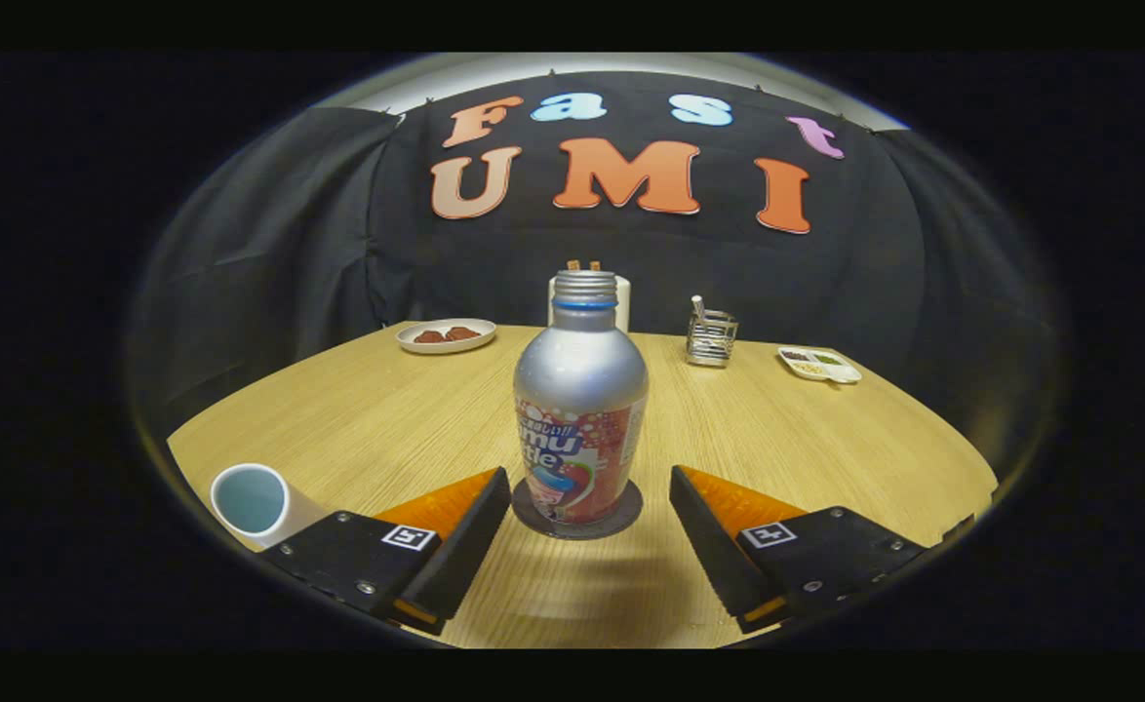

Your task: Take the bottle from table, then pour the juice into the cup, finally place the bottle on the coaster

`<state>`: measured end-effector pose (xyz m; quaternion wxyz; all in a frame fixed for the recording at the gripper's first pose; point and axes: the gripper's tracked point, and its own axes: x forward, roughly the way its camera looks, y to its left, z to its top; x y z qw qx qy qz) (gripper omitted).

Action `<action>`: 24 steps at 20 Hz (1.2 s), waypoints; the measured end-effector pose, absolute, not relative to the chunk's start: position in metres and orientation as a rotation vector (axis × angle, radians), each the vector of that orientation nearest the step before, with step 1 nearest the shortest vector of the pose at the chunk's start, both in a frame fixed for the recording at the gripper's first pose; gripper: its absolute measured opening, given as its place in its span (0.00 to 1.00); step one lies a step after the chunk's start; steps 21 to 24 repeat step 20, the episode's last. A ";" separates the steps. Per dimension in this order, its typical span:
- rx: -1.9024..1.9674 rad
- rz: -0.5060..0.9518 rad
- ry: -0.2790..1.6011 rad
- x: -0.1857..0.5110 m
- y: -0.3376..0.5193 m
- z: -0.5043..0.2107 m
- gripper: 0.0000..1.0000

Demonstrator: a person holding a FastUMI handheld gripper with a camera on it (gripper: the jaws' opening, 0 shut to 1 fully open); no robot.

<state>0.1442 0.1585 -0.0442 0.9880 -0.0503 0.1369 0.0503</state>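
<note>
Two fingers (590, 512) stand spread apart, touching nothing; the bottle (580, 419) stands upright on the coaster (623, 512) just ahead, between them. Near left on the bench (358, 419) sits the cup (251, 499).

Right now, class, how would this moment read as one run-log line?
gripper: open, fingers either side of bottle | bottle: upright on coaster, uncapped | cup: left of fingers

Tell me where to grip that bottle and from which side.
Grip the bottle around its straight labelled lower body, coming in level from the front. It stands upright on the coaster, centred just ahead of the open gripper, whose fingers are spread wider than it. The shoulder tapers, so stay below it.
</note>
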 end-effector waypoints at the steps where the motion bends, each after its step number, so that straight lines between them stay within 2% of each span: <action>1: -0.103 0.107 0.264 0.137 0.155 -0.041 0.98; 12: -0.150 0.128 0.119 0.069 0.106 -0.009 0.97; 17: -0.198 0.082 0.083 0.052 0.076 -0.007 0.97; 24: -0.197 0.097 0.061 0.041 0.073 -0.004 0.98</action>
